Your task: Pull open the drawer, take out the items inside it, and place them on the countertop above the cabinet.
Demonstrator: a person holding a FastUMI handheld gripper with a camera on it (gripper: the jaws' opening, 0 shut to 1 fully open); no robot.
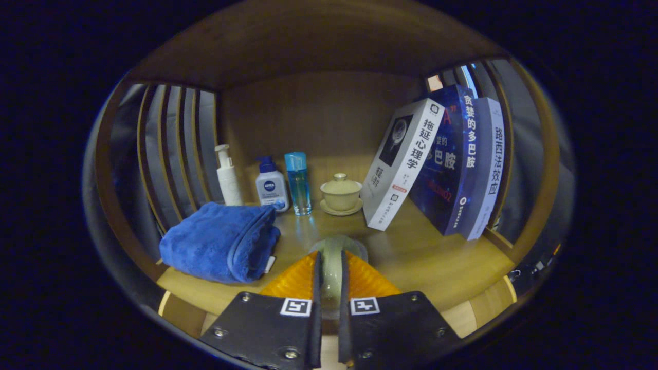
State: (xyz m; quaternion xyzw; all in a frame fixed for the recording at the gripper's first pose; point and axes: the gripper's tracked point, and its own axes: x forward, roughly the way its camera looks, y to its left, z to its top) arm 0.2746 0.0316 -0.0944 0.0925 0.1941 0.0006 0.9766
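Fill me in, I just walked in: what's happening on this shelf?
A hand-held gripper is shut on a pale green cup, holding it over the wooden countertop. Just left of the fingers lies a folded blue towel. Beyond them stand three bottles, a lidded teacup on a saucer, and three leaning books.

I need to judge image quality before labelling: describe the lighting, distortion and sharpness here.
Gripper view: dim, warm light on the wooden countertop; fisheye bends the side slats; books and blue towel sharp; the pale green item gripped in the gripper is soft, too close.
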